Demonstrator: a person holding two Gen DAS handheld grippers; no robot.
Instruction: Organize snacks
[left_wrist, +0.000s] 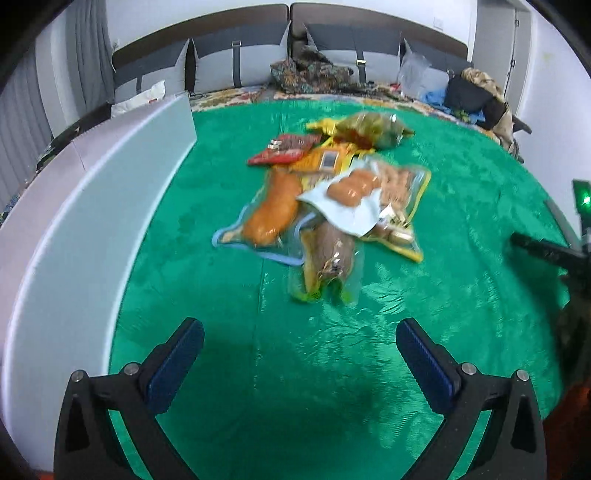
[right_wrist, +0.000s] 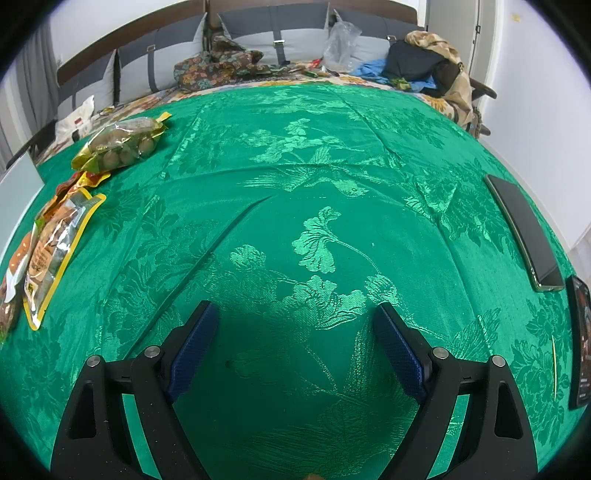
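A blurred pile of snack packets (left_wrist: 332, 192) lies in the middle of the green cloth (left_wrist: 229, 369). It includes an orange one in a blue-edged bag (left_wrist: 271, 214), a brown one (left_wrist: 328, 254), a red packet (left_wrist: 284, 147) and a bag of round brown snacks (left_wrist: 373, 127). My left gripper (left_wrist: 299, 354) is open and empty, just short of the pile. My right gripper (right_wrist: 295, 332) is open over bare cloth with nothing between its fingers. In the right wrist view the bag of round snacks (right_wrist: 122, 144) and a yellow-edged packet (right_wrist: 59, 240) lie far to its left.
A tall white box wall (left_wrist: 74, 221) curves along the cloth's left side. A dark phone (right_wrist: 524, 232) and another dark flat item (right_wrist: 581, 343) lie near the right edge. Cushions, clothes and bags (right_wrist: 424, 59) crowd the bed behind.
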